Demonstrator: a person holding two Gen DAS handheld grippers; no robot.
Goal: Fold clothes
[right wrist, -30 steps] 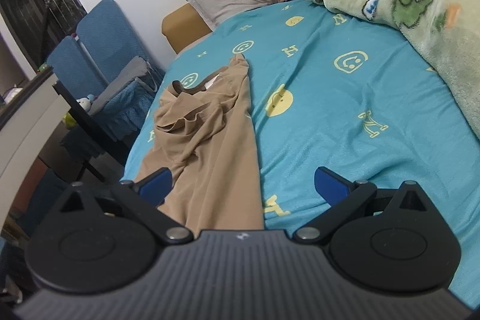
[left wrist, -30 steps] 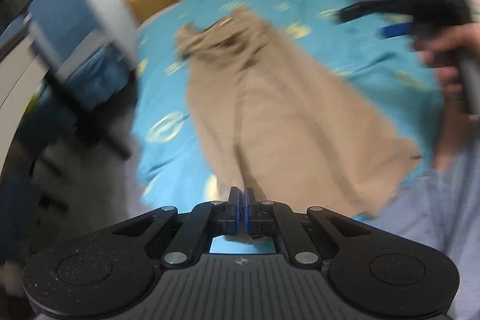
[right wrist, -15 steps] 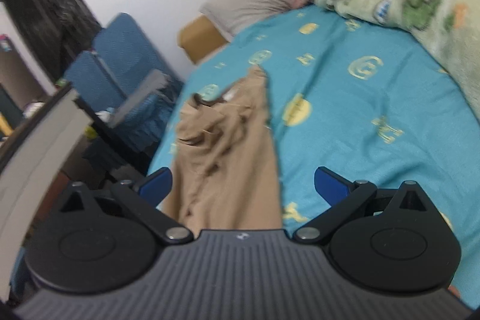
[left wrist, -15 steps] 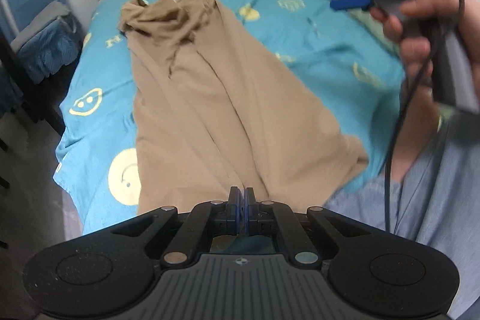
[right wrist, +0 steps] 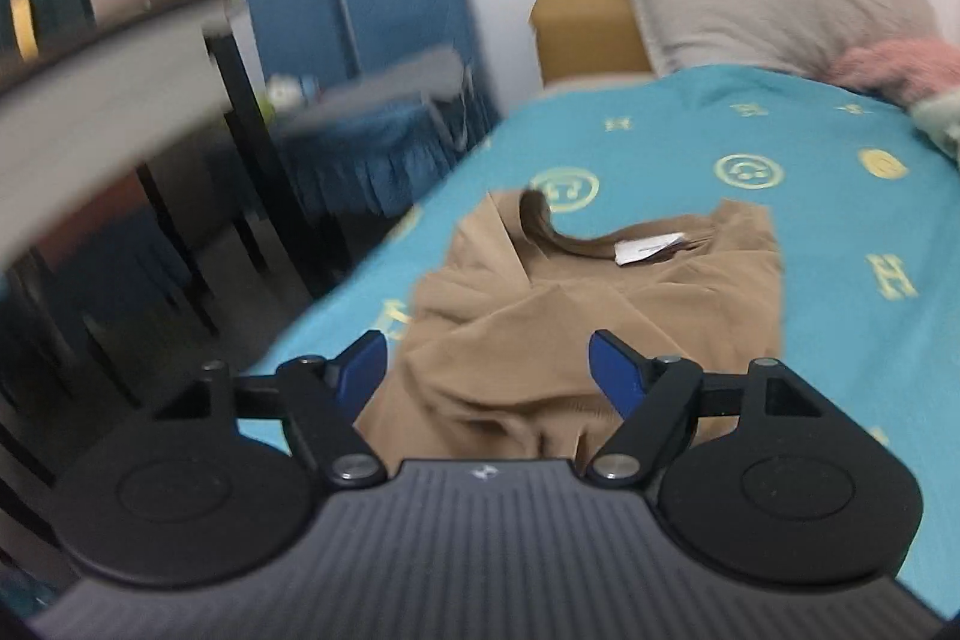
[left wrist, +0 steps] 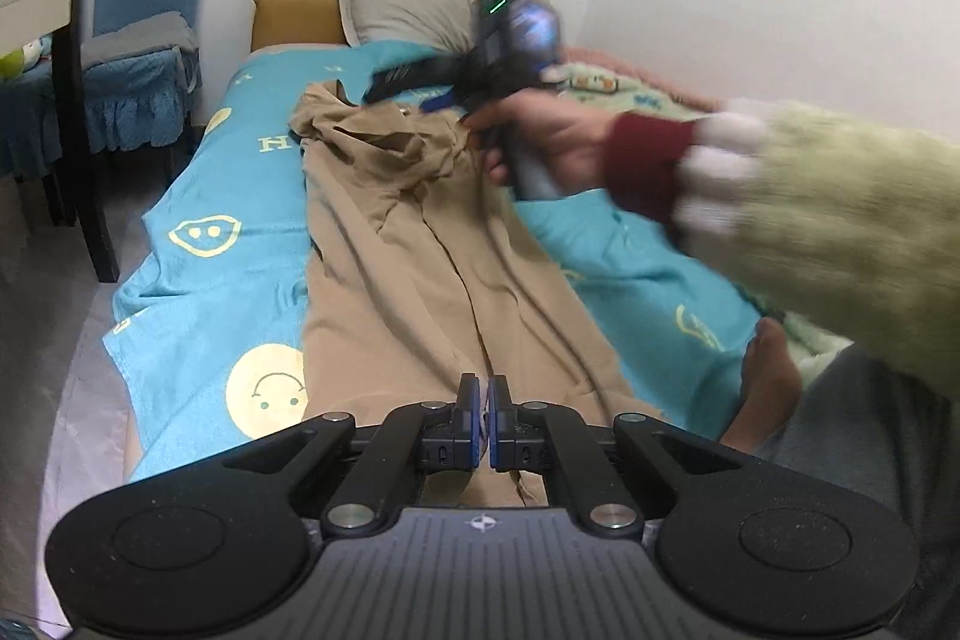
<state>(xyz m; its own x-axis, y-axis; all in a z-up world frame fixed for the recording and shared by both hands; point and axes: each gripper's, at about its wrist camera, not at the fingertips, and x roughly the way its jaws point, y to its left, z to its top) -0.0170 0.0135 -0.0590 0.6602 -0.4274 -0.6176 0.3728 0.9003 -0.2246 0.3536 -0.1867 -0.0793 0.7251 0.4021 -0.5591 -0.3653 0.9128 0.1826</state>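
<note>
Stretched along the bed (left wrist: 198, 196) for folding: tan shirt (left wrist: 420, 280), hem pinched in the closed left gripper (left wrist: 483, 400), right gripper (right wrist: 487, 364) spread wide above the rumpled collar (right wrist: 576, 238).

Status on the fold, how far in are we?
Early. Done: the tan garment lies stretched lengthwise on the turquoise smiley-print bedsheet, no fold made yet. In hand: the left gripper is shut on its near hem; the right gripper is open above the bunched collar end. Left: grasp there, then every fold.

a home bedroom: bed (left wrist: 198, 220), pillow (left wrist: 408, 1), blue chair (left wrist: 144, 16)
</note>
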